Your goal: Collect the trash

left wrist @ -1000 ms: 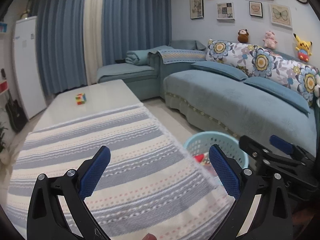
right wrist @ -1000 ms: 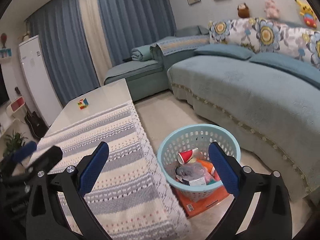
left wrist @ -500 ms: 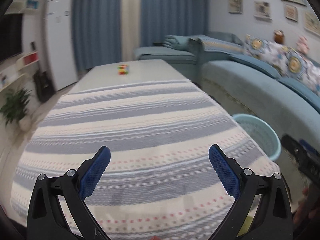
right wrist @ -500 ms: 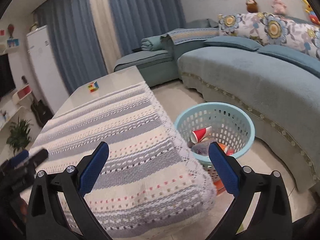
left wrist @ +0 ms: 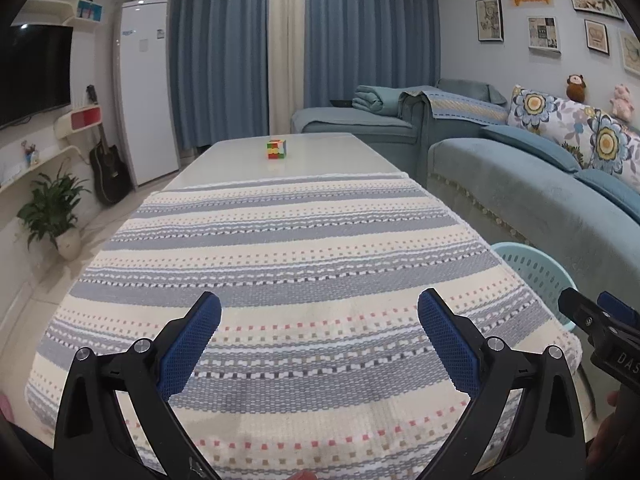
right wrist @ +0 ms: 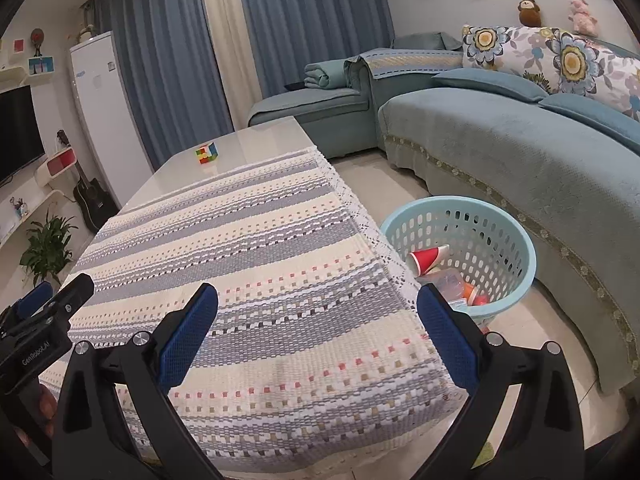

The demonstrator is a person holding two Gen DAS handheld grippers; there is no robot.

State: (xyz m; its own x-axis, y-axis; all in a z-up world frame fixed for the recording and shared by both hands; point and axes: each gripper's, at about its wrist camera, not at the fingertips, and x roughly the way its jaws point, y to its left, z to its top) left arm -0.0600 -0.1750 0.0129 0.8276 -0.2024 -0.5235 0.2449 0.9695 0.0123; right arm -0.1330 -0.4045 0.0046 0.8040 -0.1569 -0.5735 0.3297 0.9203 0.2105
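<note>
Both grippers swung from basket (right wrist: pixel 460 236) toward tablecloth (left wrist: pixel 300 248); jaws spread, empty

a cloth (left wrist: pixel 288 264) covers the near part of the worktop (left wrist: pixel 320 152) in front of me; a puzzle cube (left wrist: pixel 277 149) sits on its far part. a basket (right wrist: pixel 516 236) stands on the floor just right of the worktop, a paper cup (right wrist: pixel 429 258) inside, the sofa (right wrist: pixel 520 152) further right.

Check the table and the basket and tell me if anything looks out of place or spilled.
Nothing looks spilled. The basket stands upright on the floor with the red cup and other trash inside. Only a puzzle cube sits on the table's bare far end.
</note>
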